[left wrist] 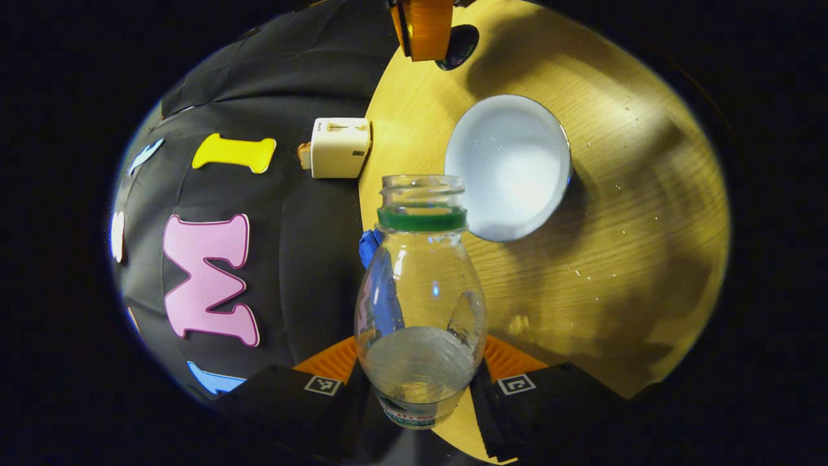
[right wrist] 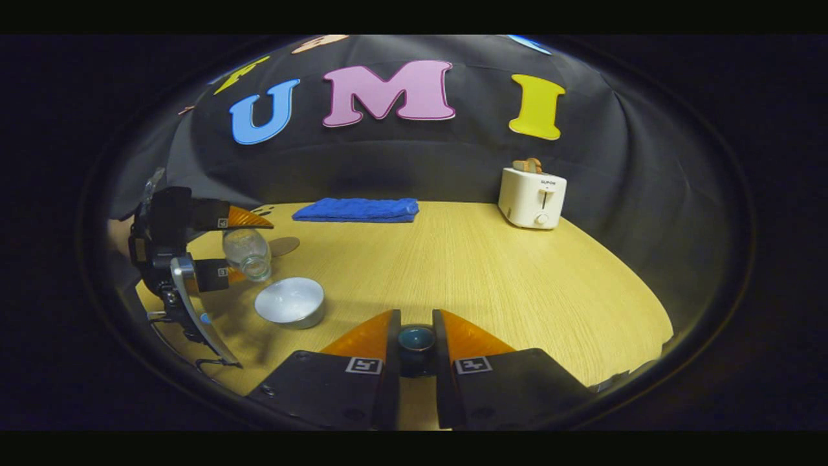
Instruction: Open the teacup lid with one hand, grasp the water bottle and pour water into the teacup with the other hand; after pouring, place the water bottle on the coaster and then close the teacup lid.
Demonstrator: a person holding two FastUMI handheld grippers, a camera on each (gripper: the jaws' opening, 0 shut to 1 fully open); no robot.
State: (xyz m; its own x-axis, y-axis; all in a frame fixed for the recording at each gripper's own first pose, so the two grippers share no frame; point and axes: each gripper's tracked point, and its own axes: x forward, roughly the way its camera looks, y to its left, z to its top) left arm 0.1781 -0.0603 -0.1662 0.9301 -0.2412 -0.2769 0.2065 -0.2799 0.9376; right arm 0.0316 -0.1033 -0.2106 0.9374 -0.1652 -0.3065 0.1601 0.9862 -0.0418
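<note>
Left gripper clamped on water bottle, tilted, open mouth aimed at teacup just beyond, slightly right. Little water left. Right gripper pinches lid, held aside. Coaster behind bottle, near left gripper.

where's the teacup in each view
Left gripper view: the teacup lies upper right of centre, past the water bottle mouth.
Right gripper view: teacup lower left, below the tilted water bottle.
Shared landmark: the toaster.
</note>
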